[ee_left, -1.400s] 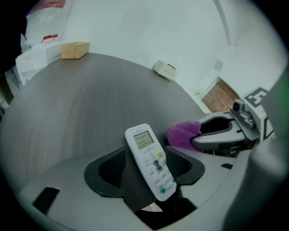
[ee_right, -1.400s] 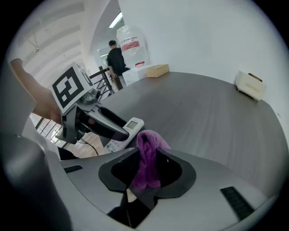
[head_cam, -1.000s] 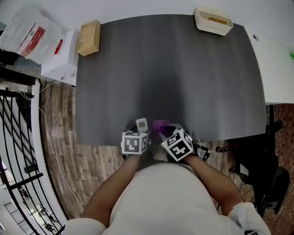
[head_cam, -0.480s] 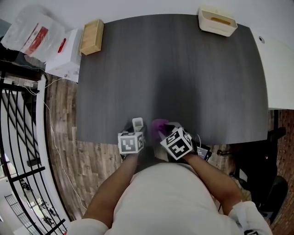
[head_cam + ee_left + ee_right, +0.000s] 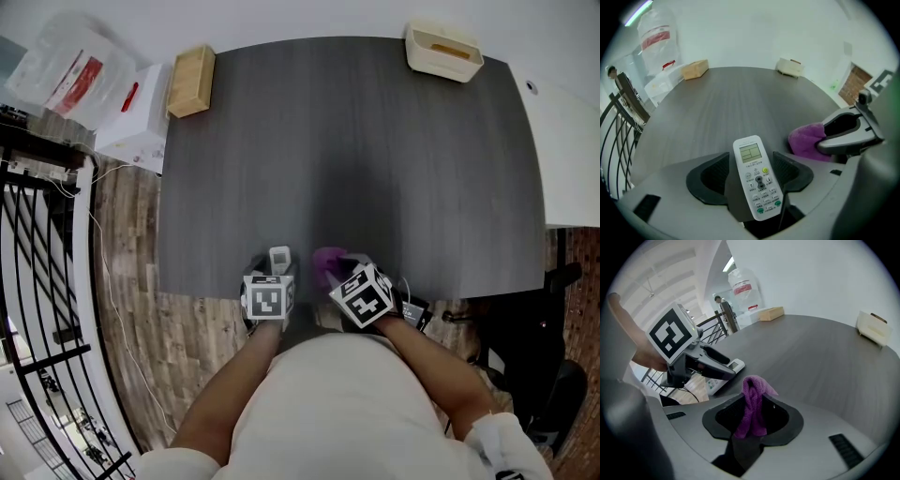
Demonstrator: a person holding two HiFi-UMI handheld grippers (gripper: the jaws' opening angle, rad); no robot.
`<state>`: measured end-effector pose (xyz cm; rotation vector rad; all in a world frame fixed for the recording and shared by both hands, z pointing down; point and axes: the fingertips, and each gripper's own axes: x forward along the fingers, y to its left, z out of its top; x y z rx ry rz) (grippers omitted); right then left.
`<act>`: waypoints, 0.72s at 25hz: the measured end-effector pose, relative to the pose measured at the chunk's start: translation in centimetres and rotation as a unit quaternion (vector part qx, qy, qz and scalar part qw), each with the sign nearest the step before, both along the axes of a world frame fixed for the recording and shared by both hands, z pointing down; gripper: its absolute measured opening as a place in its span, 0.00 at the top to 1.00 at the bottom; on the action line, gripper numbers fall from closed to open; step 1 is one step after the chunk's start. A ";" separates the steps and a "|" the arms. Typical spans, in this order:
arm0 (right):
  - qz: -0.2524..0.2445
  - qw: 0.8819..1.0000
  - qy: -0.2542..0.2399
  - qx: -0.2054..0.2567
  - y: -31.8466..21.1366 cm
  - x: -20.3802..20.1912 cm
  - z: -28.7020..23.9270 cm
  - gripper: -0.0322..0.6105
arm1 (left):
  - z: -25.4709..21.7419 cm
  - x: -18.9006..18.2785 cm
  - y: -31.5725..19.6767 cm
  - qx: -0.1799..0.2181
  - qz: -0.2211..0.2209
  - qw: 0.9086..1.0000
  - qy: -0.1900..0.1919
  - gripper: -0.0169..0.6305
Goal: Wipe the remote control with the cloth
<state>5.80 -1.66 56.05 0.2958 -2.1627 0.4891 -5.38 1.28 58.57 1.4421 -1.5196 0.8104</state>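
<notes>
My left gripper (image 5: 750,160) straddles the long white plastic remote control (image 5: 757,183) at the near edge of the dark grey wood-grain table (image 5: 356,141). Its jaws have just eased wider, a gap shows at the left pad, and the remote's long axis runs near to far. Just right of it, my right gripper (image 5: 757,404) is clamped on the bunched purple cloth (image 5: 751,393), so I judge the wipe goes leftward across that axis.

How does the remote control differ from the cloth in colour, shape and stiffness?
The remote control is white; the cloth is purple. The remote control is a flat, hard bar with a screen and buttons; the cloth is soft and bunched into folds. Both are at the table's near edge.
</notes>
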 end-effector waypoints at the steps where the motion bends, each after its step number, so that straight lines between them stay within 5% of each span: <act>1: 0.001 1.000 0.001 -0.001 0.0 0.0 0.0 0.77 | 0.0 0.1 0.1 -0.003 0.002 1.000 -0.002 0.55; 10: -0.003 1.000 0.008 0.004 0.2 -1.1 0.1 0.77 | 0.5 0.3 -0.3 -0.012 0.007 1.000 0.009 0.57; 14: -0.003 1.000 0.010 0.006 0.3 -1.2 0.0 0.77 | 0.4 0.2 -0.5 0.032 -0.027 0.995 0.094 0.59; 18: -0.004 1.000 0.011 0.009 0.4 -1.0 0.0 0.77 | 0.2 0.8 -0.4 0.075 -0.062 0.969 0.226 0.60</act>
